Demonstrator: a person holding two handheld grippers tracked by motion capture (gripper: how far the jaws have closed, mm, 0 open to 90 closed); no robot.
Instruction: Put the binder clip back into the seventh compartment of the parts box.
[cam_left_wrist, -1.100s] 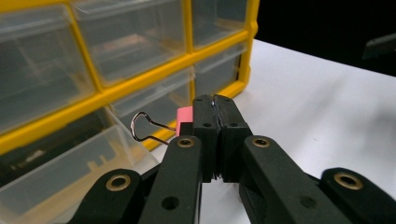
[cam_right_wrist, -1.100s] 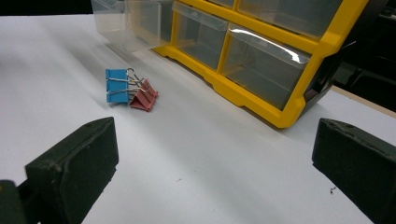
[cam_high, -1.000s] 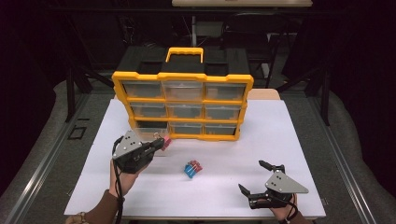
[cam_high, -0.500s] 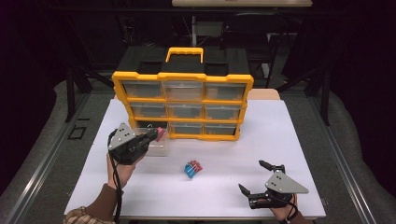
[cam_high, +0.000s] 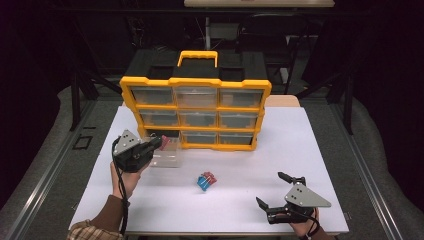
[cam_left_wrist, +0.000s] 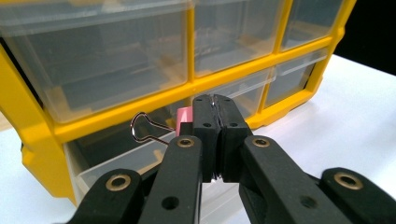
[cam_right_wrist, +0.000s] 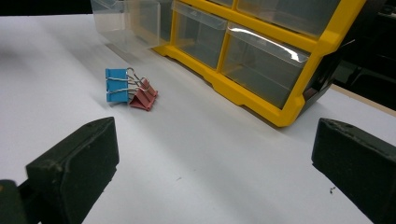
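The pink binder clip (cam_left_wrist: 184, 115), pinched by the closed left gripper (cam_left_wrist: 215, 103) over the pulled-out drawer (cam_high: 166, 154), could be dropped outside it if released early, while the right gripper (cam_high: 274, 191) is held wide open and empty.

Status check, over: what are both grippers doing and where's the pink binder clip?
Left gripper shut on pink binder clip, over pulled-out clear plastic drawer. Right gripper open, idle. Blue and red binder clips on table, nothing blocking.
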